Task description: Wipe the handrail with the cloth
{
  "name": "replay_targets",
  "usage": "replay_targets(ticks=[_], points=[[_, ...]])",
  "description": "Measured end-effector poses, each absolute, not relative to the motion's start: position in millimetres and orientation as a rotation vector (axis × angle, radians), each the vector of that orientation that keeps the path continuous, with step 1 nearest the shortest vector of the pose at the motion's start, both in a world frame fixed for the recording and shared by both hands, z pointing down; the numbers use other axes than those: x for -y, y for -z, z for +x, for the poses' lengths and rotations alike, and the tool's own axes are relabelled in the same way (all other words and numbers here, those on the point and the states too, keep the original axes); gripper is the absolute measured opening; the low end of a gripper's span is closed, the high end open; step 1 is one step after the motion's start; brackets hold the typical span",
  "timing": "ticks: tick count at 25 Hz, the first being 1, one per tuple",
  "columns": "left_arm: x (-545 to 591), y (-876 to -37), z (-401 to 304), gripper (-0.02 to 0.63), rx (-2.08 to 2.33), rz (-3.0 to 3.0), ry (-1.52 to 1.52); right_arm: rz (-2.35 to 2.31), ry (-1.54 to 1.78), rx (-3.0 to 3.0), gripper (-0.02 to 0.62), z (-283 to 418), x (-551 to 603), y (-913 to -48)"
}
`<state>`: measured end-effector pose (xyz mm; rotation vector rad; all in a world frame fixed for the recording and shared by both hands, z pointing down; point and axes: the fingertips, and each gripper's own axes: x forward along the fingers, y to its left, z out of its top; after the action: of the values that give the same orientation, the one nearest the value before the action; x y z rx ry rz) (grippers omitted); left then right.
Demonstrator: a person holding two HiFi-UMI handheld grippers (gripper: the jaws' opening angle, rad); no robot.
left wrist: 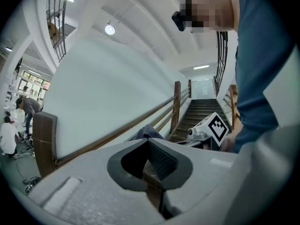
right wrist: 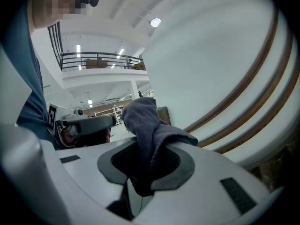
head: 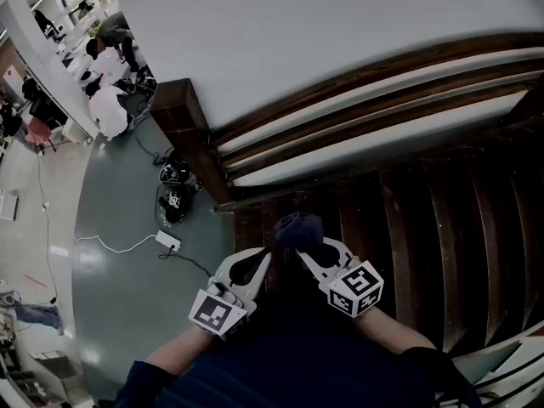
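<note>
One cloth (right wrist: 140, 116) bunched between the clamped jaws of the right gripper (right wrist: 146, 144); left gripper (left wrist: 148, 142) jaws together, empty.

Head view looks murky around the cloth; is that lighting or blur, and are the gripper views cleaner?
Head view: underexposed over the dark stairs, so the cloth reads as a dim lump, lighting rather than blur; the white wall is bright. Right gripper view: cloth sharp and evenly lit, though the wide lens bows the handrail. Left gripper view: dark corners, otherwise clear.
</note>
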<state>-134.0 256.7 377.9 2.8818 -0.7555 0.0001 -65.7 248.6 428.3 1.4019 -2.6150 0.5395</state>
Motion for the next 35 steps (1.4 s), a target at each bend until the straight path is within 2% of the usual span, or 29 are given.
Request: replay_targets(ticks=[10,19,35], points=[[-138,-384,-93,0.003,0.801,2.89,-0.086,1.362,-0.569,2.652,0.087,-27,-128,-435],[-13,-392,-14,0.003,0.813,2.839,-0.167,1.375,-0.625,2.647,0.087,59,-5,-442],[39,-397,91,0.003,0.511,2.901,-0.233,1.553,-0.667,2.567,0.087,137,41,-448]])
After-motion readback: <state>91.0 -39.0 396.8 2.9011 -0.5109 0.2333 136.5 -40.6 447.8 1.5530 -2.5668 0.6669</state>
